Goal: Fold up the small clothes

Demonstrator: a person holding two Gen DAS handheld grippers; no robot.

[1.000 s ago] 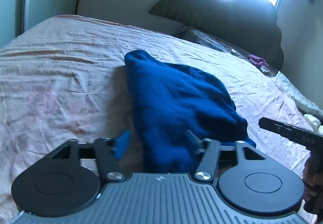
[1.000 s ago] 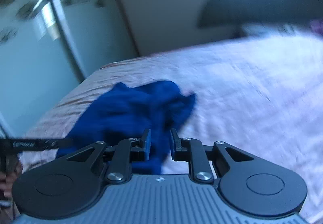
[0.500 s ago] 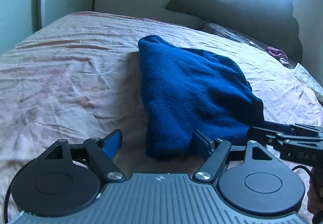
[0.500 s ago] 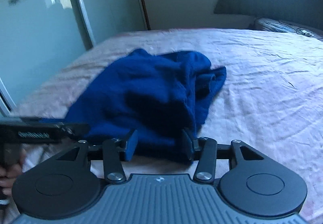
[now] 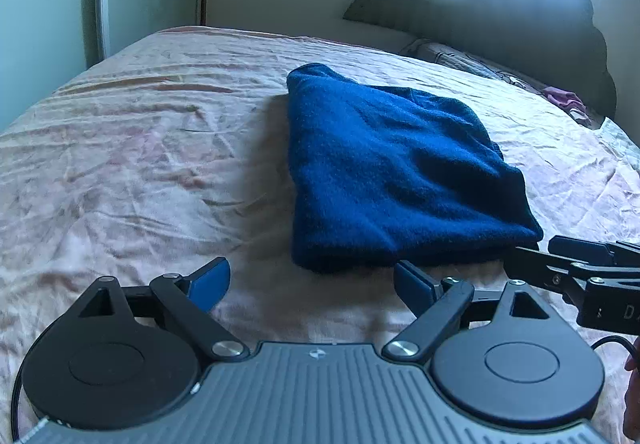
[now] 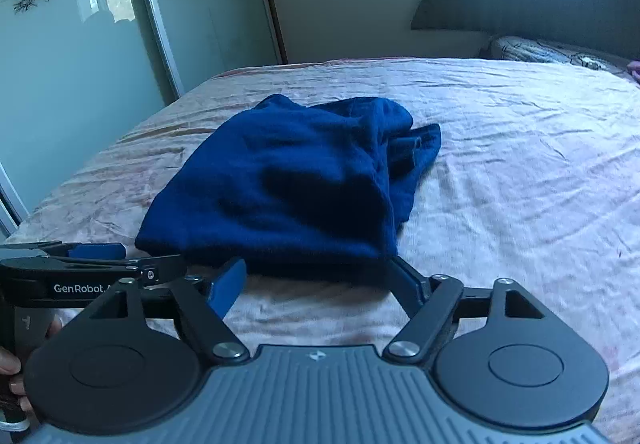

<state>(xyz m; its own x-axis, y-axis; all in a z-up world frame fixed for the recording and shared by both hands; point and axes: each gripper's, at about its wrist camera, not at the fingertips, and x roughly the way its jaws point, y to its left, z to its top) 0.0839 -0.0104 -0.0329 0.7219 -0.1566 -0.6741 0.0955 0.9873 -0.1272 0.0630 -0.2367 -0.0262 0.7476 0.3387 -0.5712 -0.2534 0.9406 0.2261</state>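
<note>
A second ago my right gripper was nearly shut on the near edge of the folded dark blue fleece garment; now its jaws are opening with nothing between them, the cloth lying just beyond. My left gripper is opening wider too and has let go. The garment has dropped flat onto the wrinkled pink bedsheet.

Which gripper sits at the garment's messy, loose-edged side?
The right gripper: loose layers of the blue garment trail beside it. The left gripper faces a smooth fold.
</note>
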